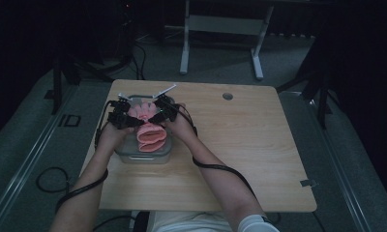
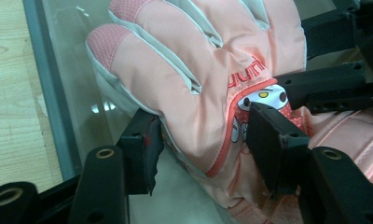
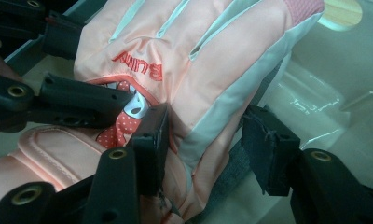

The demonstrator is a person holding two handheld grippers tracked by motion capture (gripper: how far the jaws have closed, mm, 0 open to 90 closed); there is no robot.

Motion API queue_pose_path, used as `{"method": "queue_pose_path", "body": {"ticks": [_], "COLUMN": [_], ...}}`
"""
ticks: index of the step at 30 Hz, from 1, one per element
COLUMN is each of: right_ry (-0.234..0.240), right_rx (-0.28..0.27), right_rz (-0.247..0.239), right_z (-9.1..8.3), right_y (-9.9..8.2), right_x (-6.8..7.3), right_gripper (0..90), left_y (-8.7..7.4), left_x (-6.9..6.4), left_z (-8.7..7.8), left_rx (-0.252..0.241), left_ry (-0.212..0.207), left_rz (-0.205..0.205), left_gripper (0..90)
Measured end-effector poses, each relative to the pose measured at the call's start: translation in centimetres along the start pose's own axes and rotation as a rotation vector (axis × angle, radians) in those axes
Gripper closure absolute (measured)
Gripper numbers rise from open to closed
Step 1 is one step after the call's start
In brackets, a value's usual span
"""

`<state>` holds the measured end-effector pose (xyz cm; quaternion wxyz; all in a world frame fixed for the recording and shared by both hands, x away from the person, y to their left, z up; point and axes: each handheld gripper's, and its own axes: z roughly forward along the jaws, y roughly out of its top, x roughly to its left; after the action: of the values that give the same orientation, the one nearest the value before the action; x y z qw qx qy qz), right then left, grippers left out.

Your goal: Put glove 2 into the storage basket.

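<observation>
A light wooden table [image 1: 240, 145] carries a clear plastic box [image 1: 145, 155] near its left edge; what looks like a round hole [image 1: 227, 96] sits near its far edge.

Overhead view far; gripper views share glove [image 2: 198, 88] closely.

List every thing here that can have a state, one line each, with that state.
pink glove: lying in the container, fingers spread away from the person, cuff towards the person.
clear container: lid off, standing on the table, glove inside.
left gripper: jaws apart, astride one edge of the glove, pads not pressing.
right gripper: jaws apart, astride the other edge of the glove, one pad off it.
wooden table: bearing the container.
</observation>
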<state>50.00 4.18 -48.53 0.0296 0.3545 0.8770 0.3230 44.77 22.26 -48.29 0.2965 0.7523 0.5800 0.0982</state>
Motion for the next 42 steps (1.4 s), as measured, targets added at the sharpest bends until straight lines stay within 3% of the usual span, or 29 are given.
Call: {"method": "queue_pose_path", "body": {"ticks": [4,8,12,14,22,33,42], "right_ry": [-0.025,-0.040,-0.062,-0.068,-0.079,-0.002,0.043], "right_rx": [0.000,0.002,0.008,0.007,0.002,-0.047,-0.095], "right_rz": [-0.007,-0.012,-0.029,-0.035,-0.034,-0.026,-0.031], "right_z": [0.3,0.3,0.5,0.6,0.8,0.0,-1.7], "right_y": [0.2,0.3,0.4,0.4,0.6,1.2,1.8], "right_x": [0.1,0.1,0.2,0.1,-0.1,0.4,0.9], "right_gripper": [48.2,47.3,47.0,45.7,46.2,49.7,47.0], "left_y": [0.1,0.1,0.1,0.1,0.3,0.5,1.0], "left_x": [0.3,0.4,0.1,-0.1,-0.2,0.7,0.2], "left_z": [0.3,0.4,0.5,0.5,0.8,-0.4,-1.6], "left_rx": [-0.001,-0.002,0.004,0.009,0.024,-0.045,-0.084], "left_ry": [0.024,0.030,0.076,0.119,0.156,0.095,0.081], "left_rz": [-0.010,-0.003,0.034,0.065,0.096,0.014,0.025], "left_gripper": [38.6,38.1,38.5,39.3,44.4,41.6,40.7]}}
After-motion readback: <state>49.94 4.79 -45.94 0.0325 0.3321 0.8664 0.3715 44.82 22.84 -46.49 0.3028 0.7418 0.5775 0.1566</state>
